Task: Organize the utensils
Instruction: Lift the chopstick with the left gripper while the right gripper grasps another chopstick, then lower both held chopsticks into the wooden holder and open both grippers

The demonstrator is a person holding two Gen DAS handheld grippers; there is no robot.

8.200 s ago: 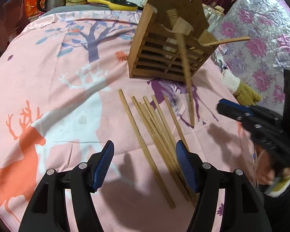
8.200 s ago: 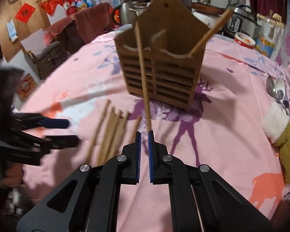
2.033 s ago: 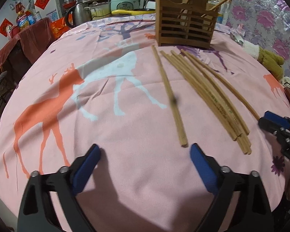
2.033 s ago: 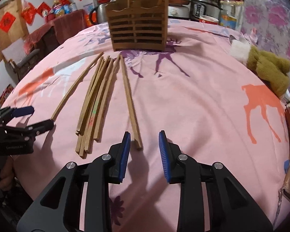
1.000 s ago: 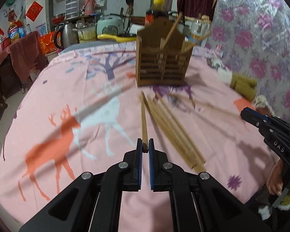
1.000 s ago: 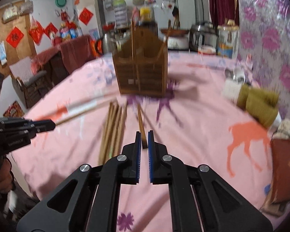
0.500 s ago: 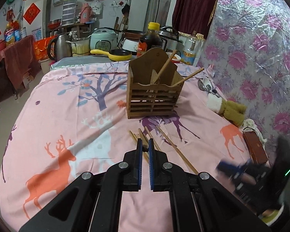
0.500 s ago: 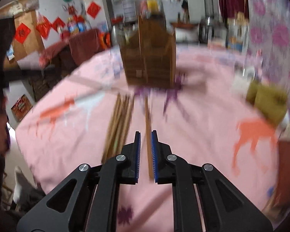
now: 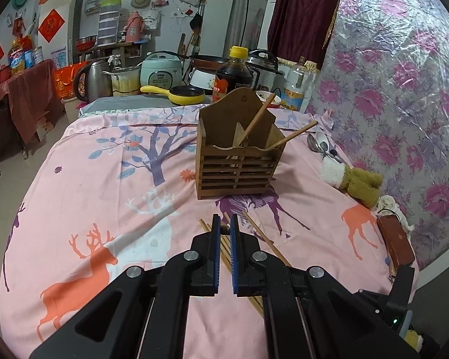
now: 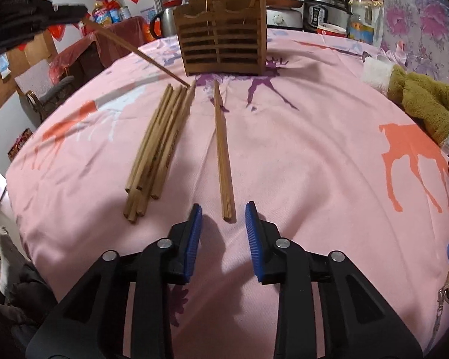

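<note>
left claw: the left gripper (image 9: 223,227) was pinched on a single chopstick (image 10: 140,53), holding it up in the air, its tip slanting down toward the bundle
right claw: the right gripper (image 10: 223,218) hung low over the cloth, blue pads spread, nothing gripped
lone stick: one chopstick pair (image 10: 222,149) lay flat on the pink tablecloth (image 10: 314,155), near end just in front of the right pads, not touched
bundle: rest of the loose chopsticks (image 10: 157,146) lay bunched just left of it
holder: wooden holder (image 9: 236,149) stood upright further back, two sticks (image 9: 256,122) leaning inside
</note>
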